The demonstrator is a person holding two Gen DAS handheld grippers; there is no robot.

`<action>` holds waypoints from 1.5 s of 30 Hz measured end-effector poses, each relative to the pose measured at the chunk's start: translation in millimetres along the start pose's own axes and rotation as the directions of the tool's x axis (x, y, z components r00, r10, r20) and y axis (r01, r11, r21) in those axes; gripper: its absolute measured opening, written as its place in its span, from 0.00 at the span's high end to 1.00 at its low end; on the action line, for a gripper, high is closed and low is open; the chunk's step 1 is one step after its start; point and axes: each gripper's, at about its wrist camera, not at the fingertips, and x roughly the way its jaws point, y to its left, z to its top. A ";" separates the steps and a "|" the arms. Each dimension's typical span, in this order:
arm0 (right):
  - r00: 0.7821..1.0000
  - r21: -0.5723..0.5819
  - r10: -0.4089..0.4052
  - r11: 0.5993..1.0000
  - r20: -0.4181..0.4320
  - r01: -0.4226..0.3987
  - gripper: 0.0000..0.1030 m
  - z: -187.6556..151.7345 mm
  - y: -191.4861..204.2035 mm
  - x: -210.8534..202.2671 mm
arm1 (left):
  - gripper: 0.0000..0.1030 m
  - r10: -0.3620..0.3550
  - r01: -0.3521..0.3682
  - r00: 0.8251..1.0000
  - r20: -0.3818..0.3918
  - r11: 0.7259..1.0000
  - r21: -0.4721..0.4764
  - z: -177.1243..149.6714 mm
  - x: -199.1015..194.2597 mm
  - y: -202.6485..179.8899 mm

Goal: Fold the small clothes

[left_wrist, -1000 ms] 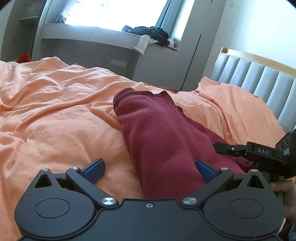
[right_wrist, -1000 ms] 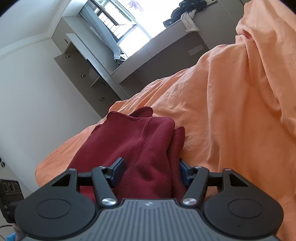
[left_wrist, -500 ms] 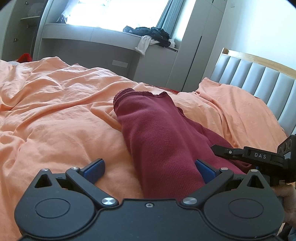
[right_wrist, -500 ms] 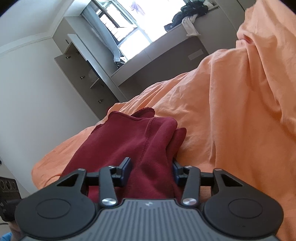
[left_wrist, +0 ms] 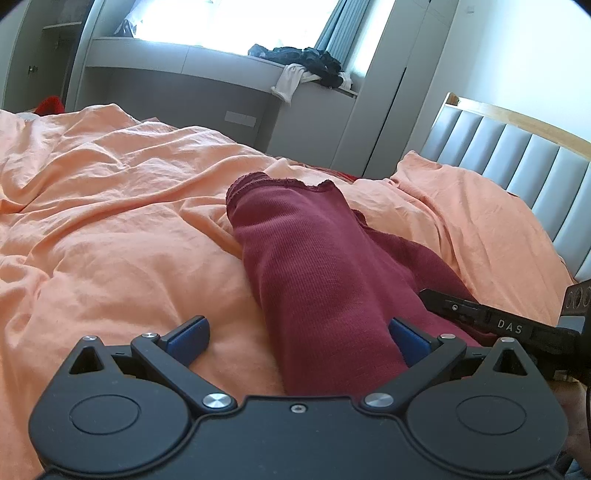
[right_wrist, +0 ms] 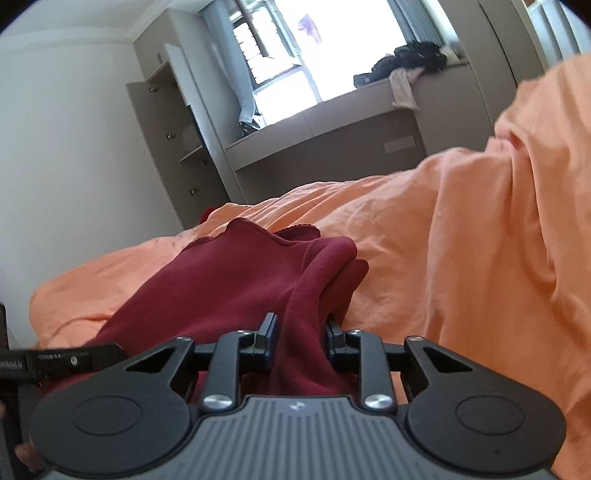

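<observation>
The right claw (right_wrist: pixel 301 338) has just been closing and pinches the red cloth (right_wrist: pixel 236 288) to fold it; the left claw (left_wrist: pixel 299 338) waits wide open around it.

You had a bright window (left_wrist: pixel 229 22) behind a grey window bench (left_wrist: pixel 192 70), grey cabinets (right_wrist: pixel 166 147), white walls (right_wrist: pixel 66 129), a padded headboard (left_wrist: pixel 517 155), and orange bedding (left_wrist: pixel 110 206).
</observation>
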 end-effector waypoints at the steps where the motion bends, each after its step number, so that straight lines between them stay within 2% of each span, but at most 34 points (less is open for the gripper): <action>1: 1.000 -0.005 -0.003 1.000 0.001 0.003 0.74 -0.1 1.2 -0.5 | 0.01 -0.002 0.002 1.000 -0.003 1.000 -0.001 0.6 0.0 0.3; 7: 0.999 -0.069 -0.031 0.997 0.013 0.031 0.75 -1.3 11.6 -3.3 | 0.06 -0.003 0.002 0.999 -0.040 1.000 -0.009 6.2 -0.7 -2.7; 11: 1.000 -0.053 -0.027 0.998 0.012 0.028 0.75 -1.7 8.1 -5.4 | 0.15 -0.006 0.006 0.999 -0.052 1.000 -0.004 7.6 -3.5 -7.3; 21: 1.000 -0.009 -0.024 1.000 0.010 0.024 0.74 0.5 2.4 -5.1 | 0.44 -0.079 0.075 0.994 -0.070 0.996 -0.049 7.3 -6.0 -7.3; 29: 1.000 0.018 -0.020 1.000 0.011 0.019 0.75 1.0 -0.5 -5.0 | 0.54 -0.078 0.076 0.995 -0.058 0.996 -0.046 6.6 -7.1 -12.0; 32: 0.999 0.003 -0.035 0.999 0.028 0.035 0.80 0.9 3.0 -6.4 | 0.59 -0.072 0.070 0.997 -0.043 0.997 -0.042 5.8 -9.7 -13.4; 36: 0.995 -0.082 -0.069 0.994 0.073 0.075 0.84 3.2 17.2 -10.3 | 0.67 -0.050 0.050 0.999 -0.016 0.999 0.016 7.5 -14.4 -21.8; 40: 0.984 -0.129 -0.065 0.988 0.164 0.087 0.85 12.1 32.2 -18.8 | 0.71 -0.023 0.024 1.000 -0.011 0.993 0.113 27.2 -13.0 -37.2; 45: 0.971 -0.196 -0.075 0.973 0.227 0.121 0.85 25.8 52.7 -11.0 | 0.71 0.007 -0.025 0.996 0.086 0.977 0.211 63.6 -20.5 -50.7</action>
